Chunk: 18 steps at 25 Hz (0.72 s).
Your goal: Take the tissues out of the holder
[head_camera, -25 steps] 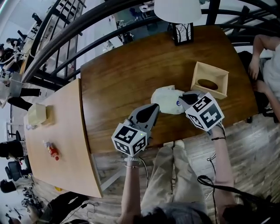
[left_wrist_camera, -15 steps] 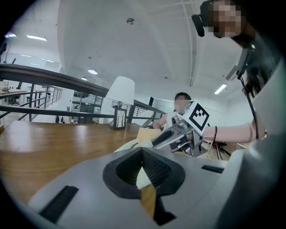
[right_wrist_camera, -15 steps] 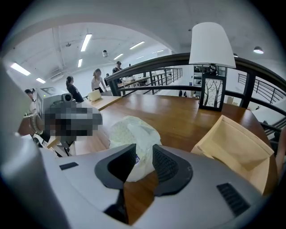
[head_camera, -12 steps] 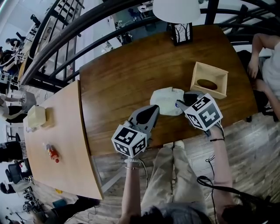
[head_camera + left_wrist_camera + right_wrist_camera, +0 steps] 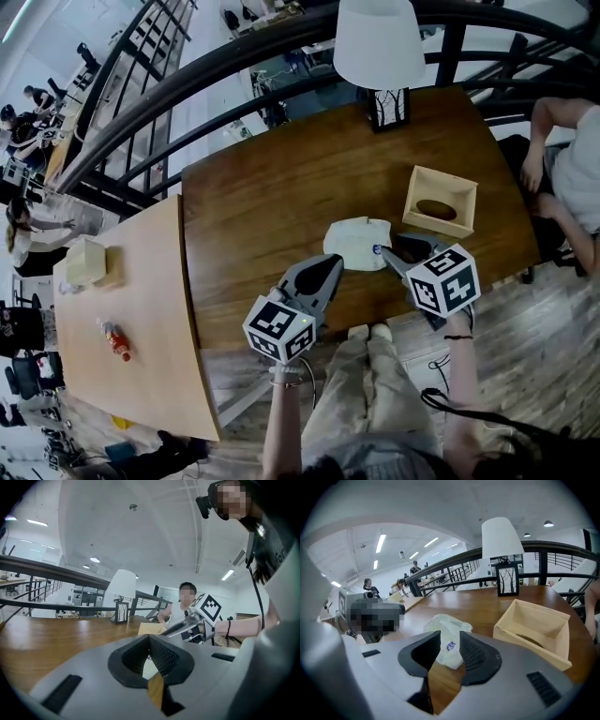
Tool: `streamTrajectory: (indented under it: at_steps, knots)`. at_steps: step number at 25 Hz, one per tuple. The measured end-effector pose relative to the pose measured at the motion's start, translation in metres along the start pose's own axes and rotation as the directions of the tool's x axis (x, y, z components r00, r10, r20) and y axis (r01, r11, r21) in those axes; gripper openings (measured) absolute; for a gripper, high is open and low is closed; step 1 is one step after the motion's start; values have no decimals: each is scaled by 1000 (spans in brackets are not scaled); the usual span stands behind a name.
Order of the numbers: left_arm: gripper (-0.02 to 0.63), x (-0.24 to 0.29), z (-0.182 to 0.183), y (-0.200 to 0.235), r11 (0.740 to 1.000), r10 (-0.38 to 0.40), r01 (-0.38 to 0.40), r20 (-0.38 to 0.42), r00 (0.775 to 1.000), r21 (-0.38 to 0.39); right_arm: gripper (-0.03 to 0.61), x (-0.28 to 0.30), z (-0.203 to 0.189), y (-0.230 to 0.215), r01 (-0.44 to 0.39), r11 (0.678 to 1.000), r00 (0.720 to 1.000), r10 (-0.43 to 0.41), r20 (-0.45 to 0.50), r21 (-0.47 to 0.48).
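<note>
Tissue pack point(image 5: 359, 242) lies on table point(image 5: 253, 187) mid-frame, left of holder point(image 5: 439, 200), so it's out already. Right gripper point(image 5: 386, 253) jaws have just been opening, pads clear of the pack, prob releasing it; left gripper point(image 5: 334, 264) closed, empty

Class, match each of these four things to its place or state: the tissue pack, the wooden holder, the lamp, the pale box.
Things:
1. tissue pack
2. wooden holder
3. lamp
4. pale box

Place or state:
A. stands at the far edge of the dark table
B. white, lies on the dark table, outside the holder
C. open side up, empty
D. sits on the lighter table

Pairs: 1-B, 2-C, 3-A, 4-D
</note>
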<state>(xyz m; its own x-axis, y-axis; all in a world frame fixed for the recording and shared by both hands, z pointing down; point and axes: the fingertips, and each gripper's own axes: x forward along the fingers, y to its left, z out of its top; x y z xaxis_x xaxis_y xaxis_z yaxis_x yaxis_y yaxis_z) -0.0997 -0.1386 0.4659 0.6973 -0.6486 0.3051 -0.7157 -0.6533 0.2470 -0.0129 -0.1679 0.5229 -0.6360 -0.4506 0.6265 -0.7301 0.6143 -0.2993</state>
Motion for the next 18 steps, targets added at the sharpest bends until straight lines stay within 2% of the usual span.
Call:
streamTrajectory:
  at_steps: [5,9,18]
  knots:
    - [8,-9,24,-10,999,-17,15,33,999,44,123,-20,33,33,-72,996,991,77,113,-44]
    - [8,-18,40,-20,995,-31,27,47,998,95,40,-37,53,51,-61,994,979,78,187,-95]
    - [8,-35,66,-39,985,-63,49,80,995,166,12,-72,89,84,-60,978,946,119,303,-198]
